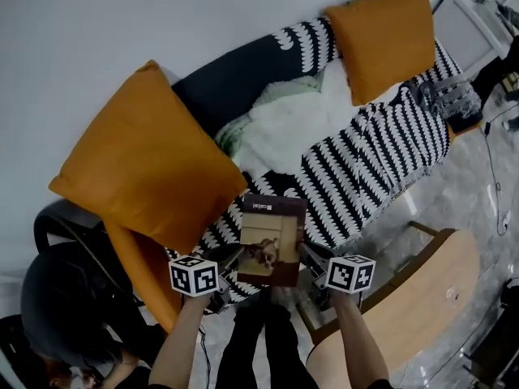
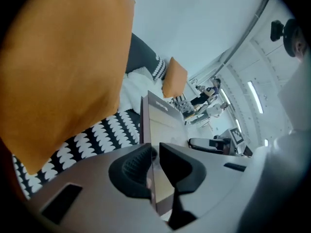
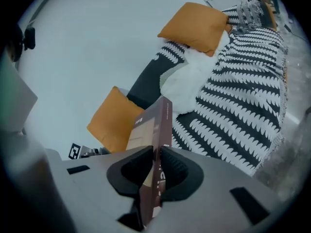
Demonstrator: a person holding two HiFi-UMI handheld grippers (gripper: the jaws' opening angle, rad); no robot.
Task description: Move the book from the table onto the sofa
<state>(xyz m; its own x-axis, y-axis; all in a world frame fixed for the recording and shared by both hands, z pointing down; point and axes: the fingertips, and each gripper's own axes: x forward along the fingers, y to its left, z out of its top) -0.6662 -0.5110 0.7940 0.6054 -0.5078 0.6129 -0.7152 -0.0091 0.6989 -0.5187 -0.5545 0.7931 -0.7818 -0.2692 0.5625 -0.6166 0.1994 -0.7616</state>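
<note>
the left tongs (image 2: 154, 165) are clamped on the near left edge of the book (image 2: 163, 123), one dark pad on each face of it. the right tongs (image 3: 158, 171) are clamped the same way on the opposite edge, with the brown spine (image 3: 163, 130) running up between the pads. in the head view the left tongs (image 1: 233, 258) and right tongs (image 1: 310, 256) grip the book (image 1: 272, 240) from either side and hold it in the air, cover up toward the camera, over the front edge of the sofa (image 1: 219, 83). no view shows whether its far end touches the seat.

the cover has a dark band along its top with a short white word, too small to read, above a sepia picture whose subject is unclear. the right gripper view shows pale letters on the spine, half hidden by the pad.

beyond the book, a black-and-white patterned throw (image 1: 369, 164) covers the seat. a rumpled white blanket (image 1: 300, 116) lies on it, between a big orange cushion (image 1: 146, 160) near the left tongs and a second orange cushion (image 1: 385, 39) at the far end.

only the head view shows the person's forearms, dark-trousered legs and the wooden table (image 1: 422, 298) to the right. the left gripper view alone looks past the book into a room with strip lights, where the right tongs' marker cube (image 2: 236, 135) shows. the right gripper view catches the left one's marker cube (image 3: 74, 151) beside the big cushion.
</note>
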